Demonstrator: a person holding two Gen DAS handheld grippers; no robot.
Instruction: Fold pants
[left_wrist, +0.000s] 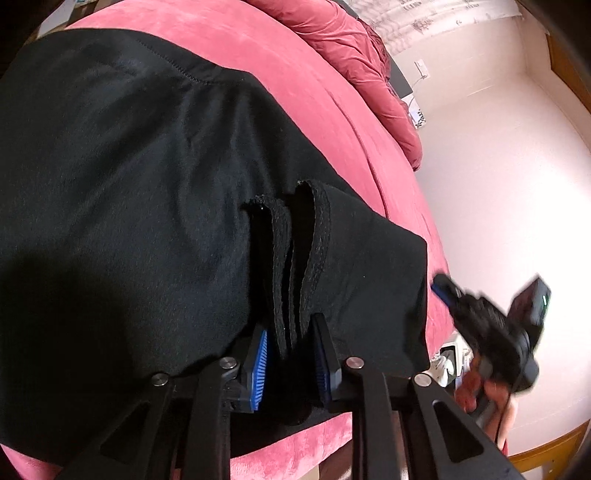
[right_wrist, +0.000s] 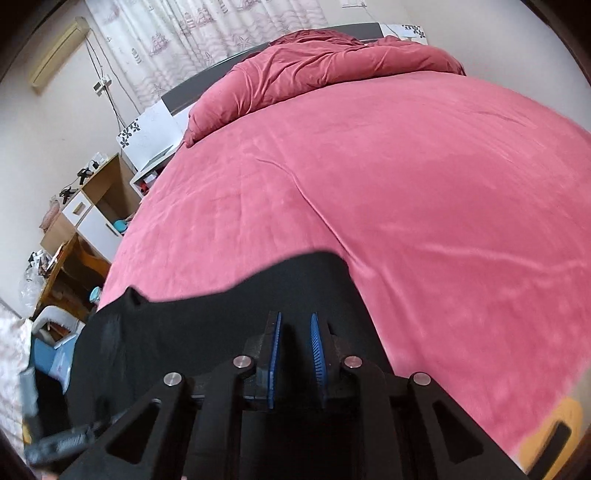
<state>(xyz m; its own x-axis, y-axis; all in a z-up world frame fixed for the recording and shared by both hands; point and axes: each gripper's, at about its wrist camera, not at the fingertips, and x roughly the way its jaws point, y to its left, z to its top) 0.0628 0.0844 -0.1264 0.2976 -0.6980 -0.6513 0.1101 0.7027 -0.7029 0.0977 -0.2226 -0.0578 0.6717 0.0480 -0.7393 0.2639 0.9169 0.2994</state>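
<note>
Black pants (left_wrist: 129, 184) lie spread over a pink bed (left_wrist: 314, 92). Several stacked hem layers stand up between the blue pads (left_wrist: 260, 354) of my left gripper (left_wrist: 291, 347), which is shut on them near the bed's front edge. In the left wrist view my right gripper (left_wrist: 441, 288) is blurred, held by a hand (left_wrist: 476, 395), with its tip at the right edge of the pants. In the right wrist view the pants (right_wrist: 221, 325) fill the space under and ahead of my right gripper (right_wrist: 295, 332). Its pads stand close together with black cloth in the narrow gap.
A crumpled red duvet (right_wrist: 314, 62) is heaped at the head of the bed (right_wrist: 369, 184). Wooden shelves and a white cabinet (right_wrist: 96, 199) with clutter line the bed's left side. Pale floor (left_wrist: 498, 166) lies beyond the bed's right edge.
</note>
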